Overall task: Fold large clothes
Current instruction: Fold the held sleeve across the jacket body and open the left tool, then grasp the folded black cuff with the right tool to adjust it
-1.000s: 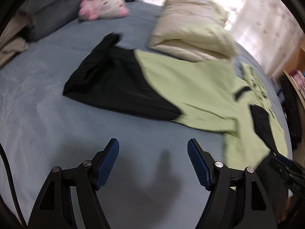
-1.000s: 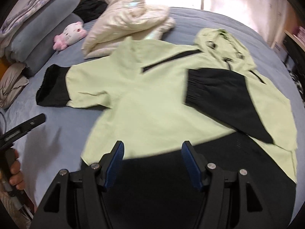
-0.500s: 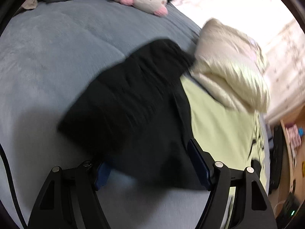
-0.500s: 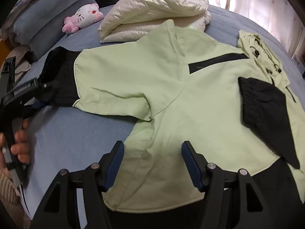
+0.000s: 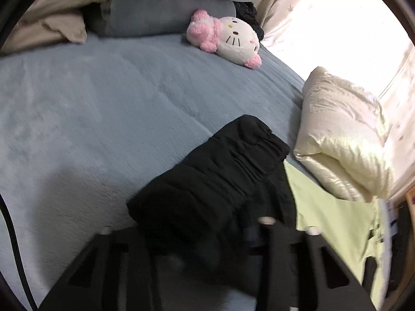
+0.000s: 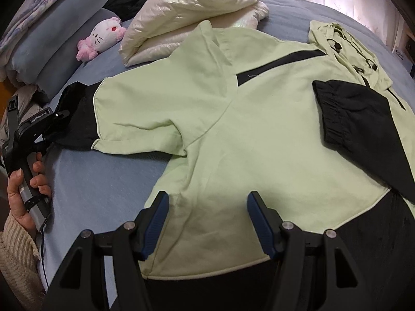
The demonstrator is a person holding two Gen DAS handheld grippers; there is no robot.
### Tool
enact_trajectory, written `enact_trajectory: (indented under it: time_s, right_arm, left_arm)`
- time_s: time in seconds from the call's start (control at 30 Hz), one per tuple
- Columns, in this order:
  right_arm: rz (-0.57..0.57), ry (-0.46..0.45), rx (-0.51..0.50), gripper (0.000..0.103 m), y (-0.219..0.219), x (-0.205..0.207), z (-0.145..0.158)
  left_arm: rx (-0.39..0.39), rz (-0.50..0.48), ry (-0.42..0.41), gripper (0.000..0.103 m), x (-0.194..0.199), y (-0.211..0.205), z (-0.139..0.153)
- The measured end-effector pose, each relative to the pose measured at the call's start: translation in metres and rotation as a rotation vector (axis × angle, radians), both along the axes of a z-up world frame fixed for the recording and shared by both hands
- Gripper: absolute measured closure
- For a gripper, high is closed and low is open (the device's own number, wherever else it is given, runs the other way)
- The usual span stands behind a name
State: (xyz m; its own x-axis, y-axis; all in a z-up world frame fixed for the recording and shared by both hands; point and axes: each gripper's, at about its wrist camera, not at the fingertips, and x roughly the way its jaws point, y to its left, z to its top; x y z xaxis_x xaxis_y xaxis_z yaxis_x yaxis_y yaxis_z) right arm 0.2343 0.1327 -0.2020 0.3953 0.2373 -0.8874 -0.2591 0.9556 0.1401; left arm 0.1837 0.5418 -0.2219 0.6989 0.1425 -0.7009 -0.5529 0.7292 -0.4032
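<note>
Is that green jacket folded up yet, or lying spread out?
Partly folded: the green jacket lies flat, one black sleeve crossed over its body, the other sleeve stretched sideways.

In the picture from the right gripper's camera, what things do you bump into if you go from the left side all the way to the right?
Person's hand holding the left gripper → pink and white cat plush → cream puffy jacket → black chest stripe of the green jacket → folded-in black sleeve.
</note>
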Motion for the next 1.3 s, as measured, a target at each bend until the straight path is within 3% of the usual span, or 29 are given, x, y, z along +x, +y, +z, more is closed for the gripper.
enact_trajectory:
  time_s: [0.23, 0.4, 0.5, 0.67, 0.8, 0.87, 0.9, 1.0, 1.07, 1.17, 1.23, 1.3]
  right_arm:
    - [0.0, 0.008, 0.023, 0.04, -0.006, -0.008, 0.004]
    - [-0.026, -0.005, 0.053, 0.04, -0.026, -0.016, 0.014]
    - [-0.057, -0.031, 0.064, 0.04, -0.045, -0.022, 0.024]
    - [-0.13, -0.059, 0.098, 0.04, -0.089, -0.033, 0.041]
    - [-0.206, -0.096, 0.116, 0.04, -0.137, -0.048, 0.057]
    - [-0.26, -0.118, 0.118, 0.04, -0.165, -0.057, 0.064]
    - [-0.289, -0.127, 0.115, 0.04, -0.179, -0.062, 0.065]
    - [-0.364, -0.142, 0.1, 0.04, -0.217, -0.072, 0.067]
    - [-0.409, -0.13, 0.089, 0.04, -0.243, -0.08, 0.062]
    - [-0.444, -0.106, 0.1, 0.04, -0.269, -0.089, 0.054]
    - [-0.448, -0.094, 0.109, 0.04, -0.276, -0.092, 0.05]
    - [-0.432, -0.089, 0.126, 0.04, -0.276, -0.092, 0.047]
  left_arm:
    - [0.012, -0.051, -0.045, 0.101, -0.021, 0.002, 0.027]
    - [0.06, -0.136, -0.137, 0.101, -0.031, -0.038, 0.079]
    - [0.098, -0.228, -0.195, 0.101, -0.032, -0.077, 0.117]
    - [0.16, -0.457, -0.277, 0.101, -0.021, -0.184, 0.178]
    - [0.136, -0.641, -0.295, 0.101, -0.005, -0.278, 0.198]
    - [0.133, -0.726, -0.279, 0.098, 0.003, -0.324, 0.195]
    - [0.136, -0.765, -0.255, 0.089, 0.007, -0.346, 0.19]
    - [0.129, -0.901, -0.115, 0.065, 0.017, -0.416, 0.146]
    - [0.152, -0.948, -0.001, 0.065, 0.019, -0.443, 0.112]
    - [0.133, -0.981, 0.101, 0.065, 0.007, -0.46, 0.077]
    - [0.122, -0.993, 0.131, 0.059, -0.004, -0.457, 0.069]
    - [0.102, -0.994, 0.128, 0.047, -0.017, -0.442, 0.069]
